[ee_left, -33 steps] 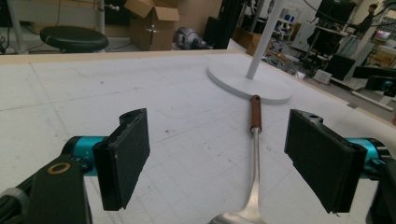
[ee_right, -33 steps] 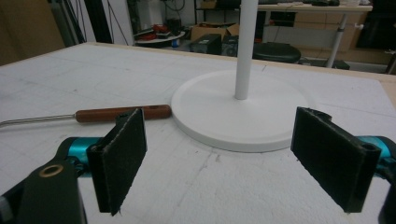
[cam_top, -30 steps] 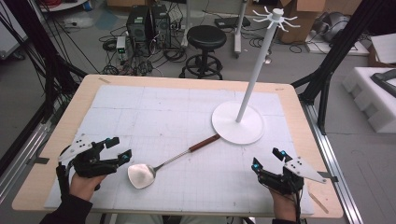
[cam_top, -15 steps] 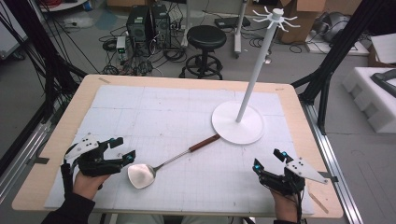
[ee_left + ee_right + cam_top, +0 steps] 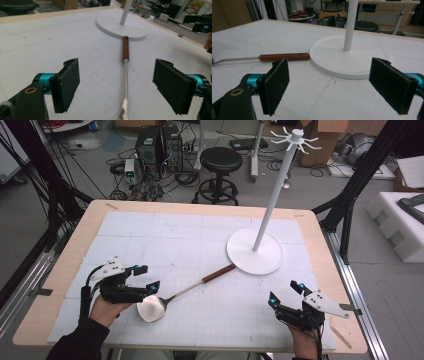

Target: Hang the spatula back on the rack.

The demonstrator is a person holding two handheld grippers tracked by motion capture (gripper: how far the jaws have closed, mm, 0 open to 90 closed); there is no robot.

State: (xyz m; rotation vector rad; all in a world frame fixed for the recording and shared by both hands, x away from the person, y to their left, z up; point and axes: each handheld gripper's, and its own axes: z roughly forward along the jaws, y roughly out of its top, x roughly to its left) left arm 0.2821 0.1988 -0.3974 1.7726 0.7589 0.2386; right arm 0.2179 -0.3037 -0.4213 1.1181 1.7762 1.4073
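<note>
Left gripper [image 5: 146,276] jaws apart, seemingly just above spatula [image 5: 172,296] bowl, right gripper [image 5: 285,293] jaws apart, near stand [image 5: 255,251]

Open surface [image 5: 165,240] lay bare across the far left, spatula [image 5: 185,290] stretched diagonally between both grippers, white stand [image 5: 255,251] with tall pole blocked the far right, bare room before the right gripper [image 5: 286,296].

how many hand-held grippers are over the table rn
2. The left hand-held gripper is at the near left, jaws open right by the bowl of the spatula. The right hand-held gripper is at the near right, open, in front of the white stand.
</note>
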